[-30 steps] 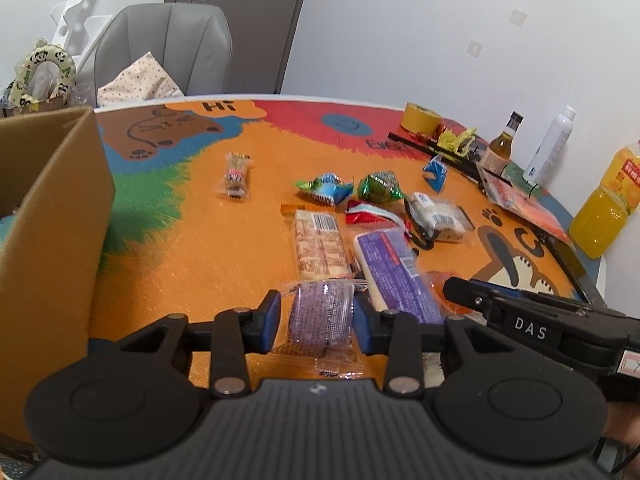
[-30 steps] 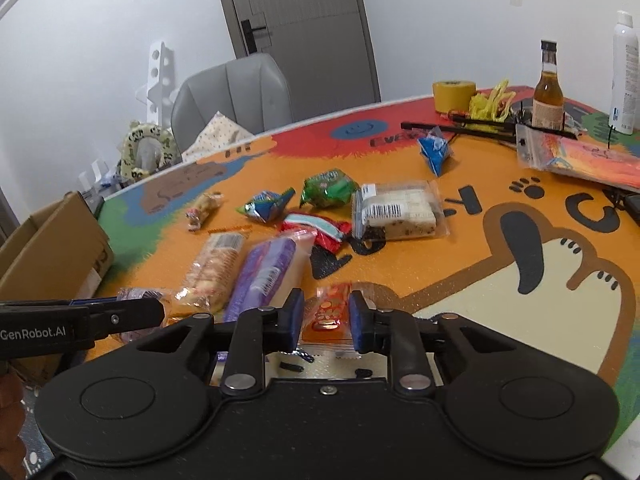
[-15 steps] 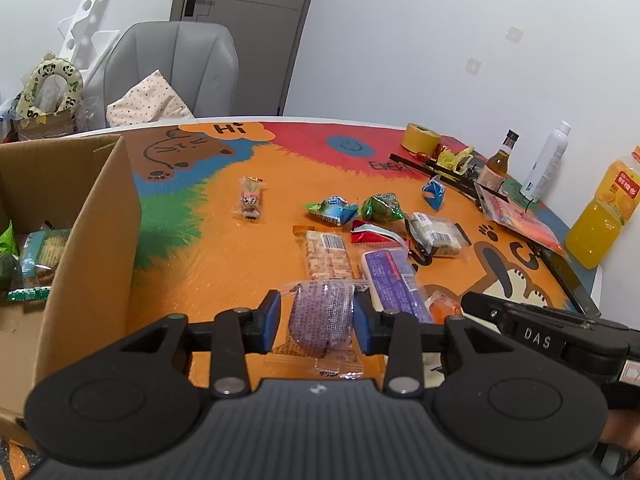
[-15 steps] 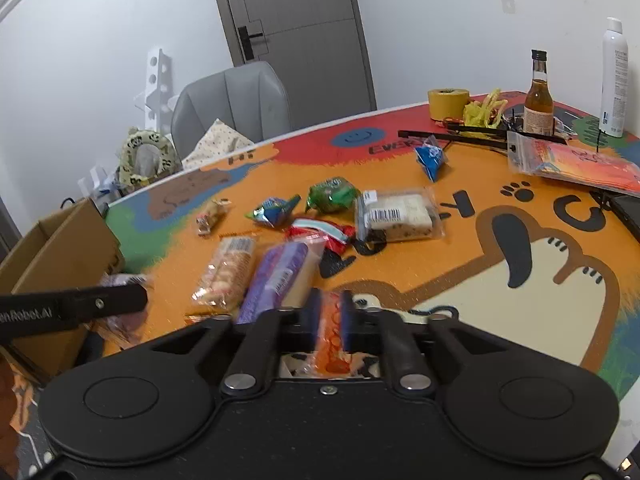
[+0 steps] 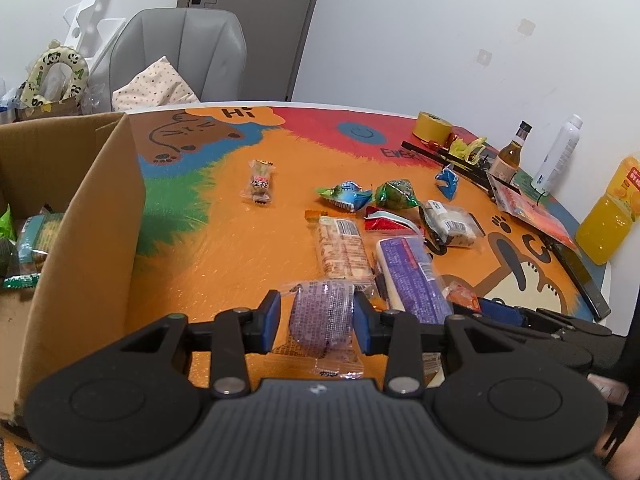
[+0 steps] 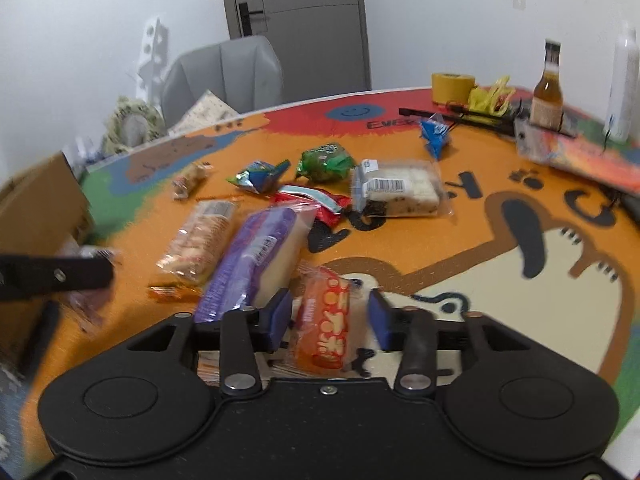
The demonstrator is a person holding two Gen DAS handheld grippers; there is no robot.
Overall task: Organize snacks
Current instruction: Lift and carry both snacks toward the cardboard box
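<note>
Right claw [image 6: 329,317] has opened wide around orange snack [image 6: 325,334]; left claw [image 5: 317,319] grips purple snack [image 5: 322,316].

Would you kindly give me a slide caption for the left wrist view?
Left tongs clamp a purple wrapped snack beside the open cardboard box, other snacks scattered on the table.

A box [image 5: 92,216] stands at the table's [image 5: 224,248] left edge, with packs inside it. Right of it a candy [image 5: 260,186] lies alone. Further right, a cracker pack [image 5: 342,246] and a long pack [image 5: 408,276] lie side by side (the long one on the right). Small bags [image 5: 344,196] lie behind them, with a cake pack [image 5: 450,222] to the right. Tape [image 5: 431,126], a bottle [image 5: 510,156], a can [image 5: 558,152] and juice [image 5: 612,216] line the far right edge. A chair [image 5: 180,52] stands behind the table.
</note>
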